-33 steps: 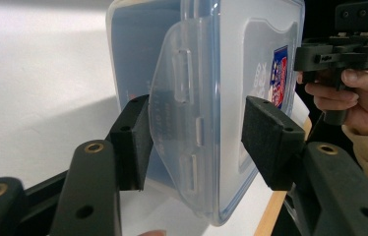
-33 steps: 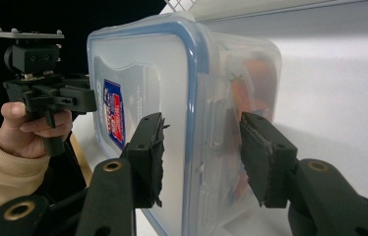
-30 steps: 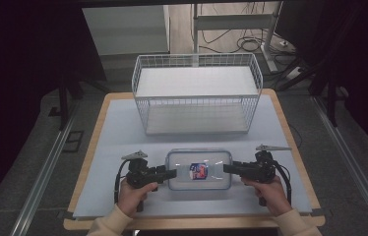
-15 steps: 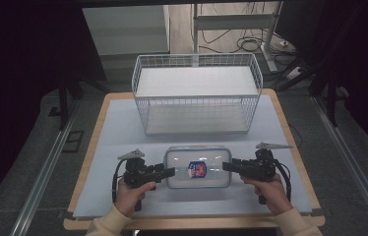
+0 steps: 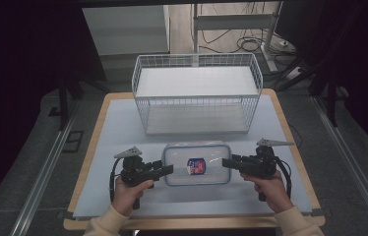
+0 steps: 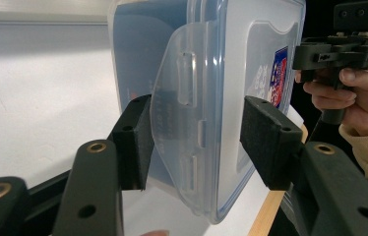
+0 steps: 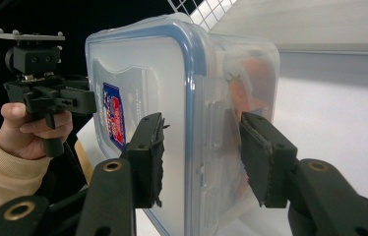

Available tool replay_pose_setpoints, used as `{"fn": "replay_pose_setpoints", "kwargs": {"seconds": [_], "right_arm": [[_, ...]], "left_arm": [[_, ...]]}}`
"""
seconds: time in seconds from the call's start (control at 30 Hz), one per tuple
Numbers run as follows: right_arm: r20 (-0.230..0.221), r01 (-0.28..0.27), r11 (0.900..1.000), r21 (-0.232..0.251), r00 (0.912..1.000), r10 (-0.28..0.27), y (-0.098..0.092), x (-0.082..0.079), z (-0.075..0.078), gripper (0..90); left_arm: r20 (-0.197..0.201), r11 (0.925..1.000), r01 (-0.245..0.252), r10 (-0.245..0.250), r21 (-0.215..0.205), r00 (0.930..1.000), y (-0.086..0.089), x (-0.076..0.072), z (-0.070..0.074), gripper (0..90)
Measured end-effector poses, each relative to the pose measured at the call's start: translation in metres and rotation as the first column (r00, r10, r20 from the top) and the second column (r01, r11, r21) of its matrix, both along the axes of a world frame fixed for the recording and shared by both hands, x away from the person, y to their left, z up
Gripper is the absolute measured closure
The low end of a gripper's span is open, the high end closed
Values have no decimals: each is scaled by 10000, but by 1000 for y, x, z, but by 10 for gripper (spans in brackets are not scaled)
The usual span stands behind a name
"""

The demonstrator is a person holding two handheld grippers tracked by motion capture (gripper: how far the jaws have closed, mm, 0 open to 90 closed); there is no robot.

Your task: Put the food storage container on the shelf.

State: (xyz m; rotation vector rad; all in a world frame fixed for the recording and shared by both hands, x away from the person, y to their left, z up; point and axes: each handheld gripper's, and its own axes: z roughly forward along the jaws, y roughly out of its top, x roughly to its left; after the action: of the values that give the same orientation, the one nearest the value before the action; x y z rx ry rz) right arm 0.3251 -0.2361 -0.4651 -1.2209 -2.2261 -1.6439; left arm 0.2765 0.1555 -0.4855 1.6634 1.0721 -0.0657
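A clear plastic container (image 5: 197,164) with a blue-sealed lid and a small label lies on the mat near the front, between both grippers. My left gripper (image 5: 168,169) is at its left end. In the left gripper view its jaws (image 6: 194,142) are shut over the container (image 6: 251,59), one pad on the swung-out latch flap (image 6: 182,98), the other on the lid. My right gripper (image 5: 225,162) clamps the right end. In the right gripper view its pads (image 7: 201,157) press the lid and underside of the container (image 7: 142,73). Something orange (image 7: 251,83) shows inside.
A white wire basket (image 5: 197,110) stands at the back of the pale mat (image 5: 123,123), just beyond the container. The wooden table edge runs along the front. Dark floor rails and cables surround the table.
The container and both grippers have shifted slightly away from the front edge, toward the basket. Both grips look unchanged.
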Motion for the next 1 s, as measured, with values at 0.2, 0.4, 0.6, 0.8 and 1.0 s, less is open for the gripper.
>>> {"fn": "replay_pose_setpoints", "kwargs": {"seconds": [0.2,0.4,0.6,0.8,1.0], "right_arm": [[22,-25,10000,43,10000,25,3,2,2,536],[164,38,9998,192,9999,-41,1,5,10,535],[371,52,9998,180,9993,-58,2,7,20,535],[599,62,9994,347,9982,-83,2,11,35,534],[869,99,9991,417,9961,-135,3,15,54,534]], "left_arm": [[58,10000,-47,47,-9,10000,2,1,3,480],[205,10000,-4,6,-96,9998,2,3,11,496],[255,9998,-72,77,-205,9996,3,5,19,496],[706,9999,-99,101,-34,9975,3,11,41,495],[927,10000,-51,54,-31,9957,4,16,59,495]]}}
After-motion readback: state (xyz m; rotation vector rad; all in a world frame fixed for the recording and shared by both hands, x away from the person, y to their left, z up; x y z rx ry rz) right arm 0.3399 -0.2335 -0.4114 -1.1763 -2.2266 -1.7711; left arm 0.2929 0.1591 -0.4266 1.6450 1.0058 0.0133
